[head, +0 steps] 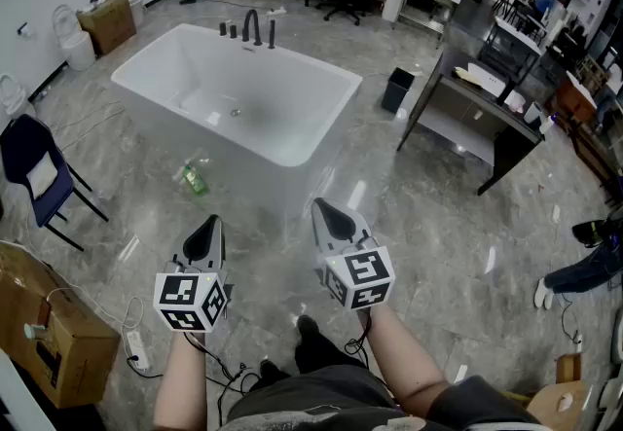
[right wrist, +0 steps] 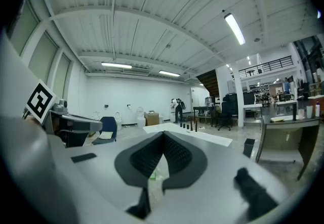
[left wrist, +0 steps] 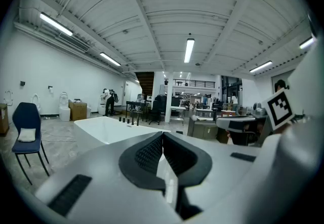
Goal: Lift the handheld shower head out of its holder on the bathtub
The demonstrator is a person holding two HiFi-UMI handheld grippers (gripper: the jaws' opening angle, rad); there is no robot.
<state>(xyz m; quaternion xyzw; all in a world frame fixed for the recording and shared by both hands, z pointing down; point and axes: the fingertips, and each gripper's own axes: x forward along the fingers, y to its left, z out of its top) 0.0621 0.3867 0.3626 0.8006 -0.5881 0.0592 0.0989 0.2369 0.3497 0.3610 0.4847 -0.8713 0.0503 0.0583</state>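
**Head view:** A grey, veined, glossy floor (head: pixel 438 225) carries a white freestanding bathtub (head: pixel 243 98). A row of dark fittings (head: pixel 251 30) stands on its far rim. Which of them is the handheld shower head in its holder is too small to tell. A green bottle (head: pixel 195 178) lies on the floor beside the tub's near left wall. A blue chair (head: pixel 39 176) stands at the left, and a cardboard box (head: pixel 49 332) is cut off at the lower left corner. To the right are a dark desk (head: pixel 477 118) and a black bin (head: pixel 397 89). The left tongs (head: pixel 212 222) and right tongs (head: pixel 321 205) are held well short of the tub.

**Left gripper view:** The left tongs (left wrist: pixel 163 134) are closed tip to tip with nothing between them. The tub (left wrist: pixel 109 128) lies beyond under a white ribbed ceiling with strip lights.

**Right gripper view:** The right tongs (right wrist: pixel 163 134) are likewise pressed together and empty. The fittings (right wrist: pixel 190 126) are tiny dark posts on the tub's rim.
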